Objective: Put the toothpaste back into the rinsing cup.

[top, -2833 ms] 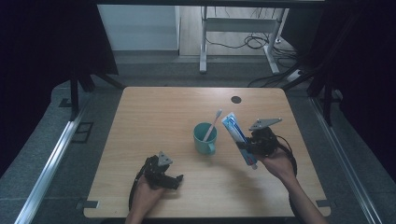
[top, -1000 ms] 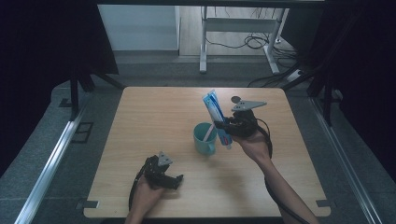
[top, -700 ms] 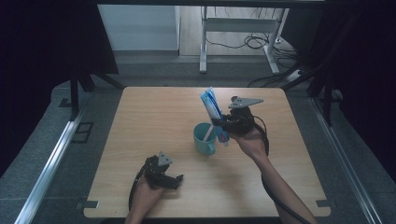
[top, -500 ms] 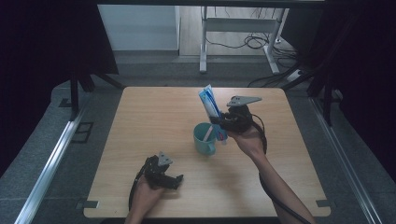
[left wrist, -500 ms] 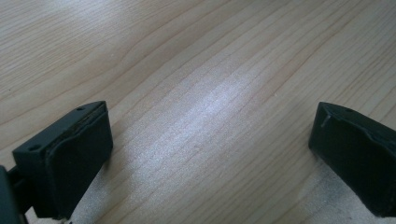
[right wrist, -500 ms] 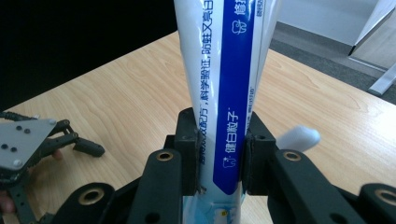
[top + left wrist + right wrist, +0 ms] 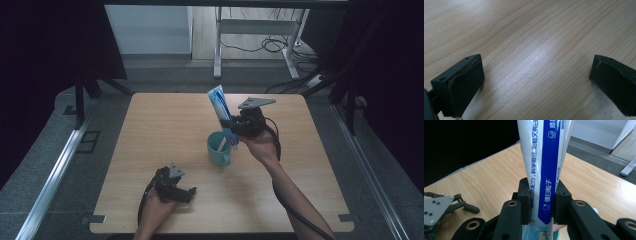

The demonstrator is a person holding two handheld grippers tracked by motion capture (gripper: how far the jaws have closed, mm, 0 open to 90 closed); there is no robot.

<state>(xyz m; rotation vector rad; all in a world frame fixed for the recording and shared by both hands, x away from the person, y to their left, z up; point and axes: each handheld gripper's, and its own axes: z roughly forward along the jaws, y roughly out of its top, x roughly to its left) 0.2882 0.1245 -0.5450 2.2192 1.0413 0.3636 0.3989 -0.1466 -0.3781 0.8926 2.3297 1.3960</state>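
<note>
Blue-white toothpaste tube (image 7: 544, 170) upright, clamped in right hand-held gripper (image 7: 541, 203)

A light wooden table (image 7: 170, 125) with visible grain takes up the middle of the high view. Grey floor (image 7: 60, 150) surrounds it. A metal rail (image 7: 55, 175) runs diagonally along the lower left of the frame. At the top centre stands a white metal frame (image 7: 250, 45) on legs, with black cables (image 7: 270, 46) lying on the floor beneath it. Dark curtains (image 7: 45, 45) close off the upper left and the upper right.
</note>
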